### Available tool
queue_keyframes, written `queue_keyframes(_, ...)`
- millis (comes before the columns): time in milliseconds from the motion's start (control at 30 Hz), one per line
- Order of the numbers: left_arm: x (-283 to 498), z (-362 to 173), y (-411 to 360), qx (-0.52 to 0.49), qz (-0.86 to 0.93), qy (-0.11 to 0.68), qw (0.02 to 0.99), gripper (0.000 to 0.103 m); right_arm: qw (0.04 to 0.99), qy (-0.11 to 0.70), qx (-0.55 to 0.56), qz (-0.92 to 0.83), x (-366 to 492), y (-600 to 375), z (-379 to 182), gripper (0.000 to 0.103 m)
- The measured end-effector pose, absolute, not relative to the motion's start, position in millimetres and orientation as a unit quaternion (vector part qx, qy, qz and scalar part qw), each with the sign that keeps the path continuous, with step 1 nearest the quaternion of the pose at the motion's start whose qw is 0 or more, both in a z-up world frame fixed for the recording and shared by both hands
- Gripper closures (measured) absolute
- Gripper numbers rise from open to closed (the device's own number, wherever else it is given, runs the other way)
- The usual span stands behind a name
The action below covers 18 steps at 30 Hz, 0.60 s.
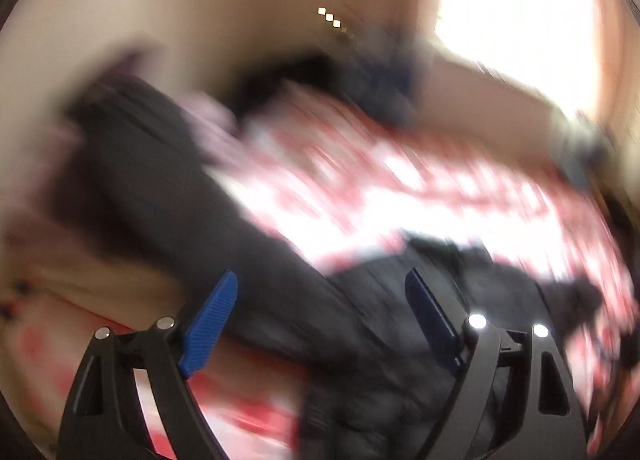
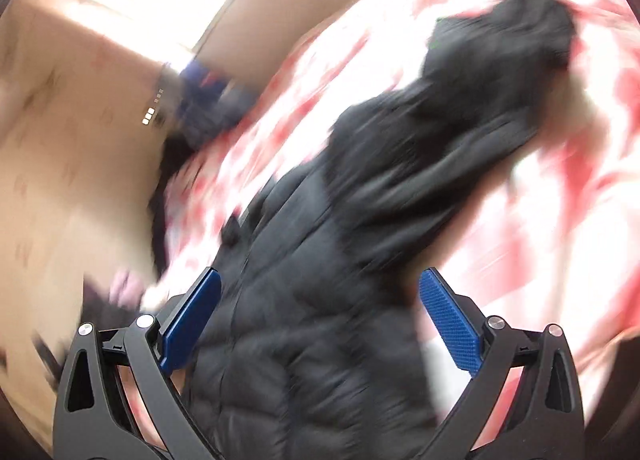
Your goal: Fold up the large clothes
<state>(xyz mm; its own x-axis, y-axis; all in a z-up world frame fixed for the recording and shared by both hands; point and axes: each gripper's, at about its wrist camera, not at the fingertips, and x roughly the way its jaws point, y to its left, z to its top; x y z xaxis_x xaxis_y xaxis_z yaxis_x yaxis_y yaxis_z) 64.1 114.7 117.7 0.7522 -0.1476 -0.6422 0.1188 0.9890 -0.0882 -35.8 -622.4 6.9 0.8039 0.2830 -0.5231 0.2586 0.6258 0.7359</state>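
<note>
Right wrist view: the black quilted padded jacket [image 2: 340, 260] lies on a red-and-white patterned bedspread [image 2: 540, 188], the right gripper [image 2: 320, 296] spread apart above it. The left gripper [image 1: 322, 294] also gapes over the jacket [image 1: 280, 300].

the quilted puffer jacket [image 2: 320, 300] is charcoal black, its stitched panels a shade greyer where light falls; in the left wrist view the jacket [image 1: 168, 196] reads flat dark grey. under the jacket the bedspread [image 2: 540, 200] is white with a red blotchy print, blurred to pink streaks [image 1: 380, 180]. beyond the jacket's far end, a heap of navy blue cloth [image 2: 208, 100]. beside the bedspread the wall [image 2: 80, 140] is warm beige. the left gripper [image 1: 324, 316] and right gripper [image 2: 320, 316] have black frames with bright blue ribbed pads [image 2: 452, 324]
</note>
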Motion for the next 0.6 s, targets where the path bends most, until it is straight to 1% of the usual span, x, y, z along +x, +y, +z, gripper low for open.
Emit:
queue_keyframes(33, 78, 88, 92, -0.008, -0.093, 0.37, 0.924, 0.02, 0.841, 0.305, 0.448, -0.014, -37, -647, 3, 0.007)
queue_keyframes(100, 110, 40, 75, -0.008, -0.08, 0.399, 0.913, 0.02, 0.827, 0.297, 0.475, -0.047, -35, -692, -6, 0.007)
queue_keyframes(167, 142, 6, 88, -0.048, -0.056, 0.43, 0.9, 0.02, 0.811, 0.288, 0.504, -0.074, -30, -737, -15, 0.007)
queue_keyframes(267, 158, -23, 119, -0.123, -0.006, 0.446, 0.886, 0.02, 0.793, 0.245, 0.548, -0.102, -20, -807, -26, 0.007)
queue_keyframes(333, 152, -32, 125, -0.14, 0.003, 0.439, 0.887, 0.02, 0.776, 0.23, 0.576, -0.116, -11, -837, -38, 0.007)
queue_keyframes(467, 142, -40, 125, -0.155, 0.015, 0.421, 0.894, 0.02, 0.767, 0.231, 0.585, -0.126, 16, -871, -56, 0.007)
queue_keyframes(533, 141, -40, 124, -0.156, 0.014, 0.414, 0.897, 0.02, 0.78, 0.247, 0.559, -0.138, 30, -878, -56, 0.007)
queue_keyframes(600, 137, -38, 121, -0.153, 0.014, 0.409, 0.9, 0.02, 0.793, 0.282, 0.51, -0.176, 46, -881, -55, 0.007)
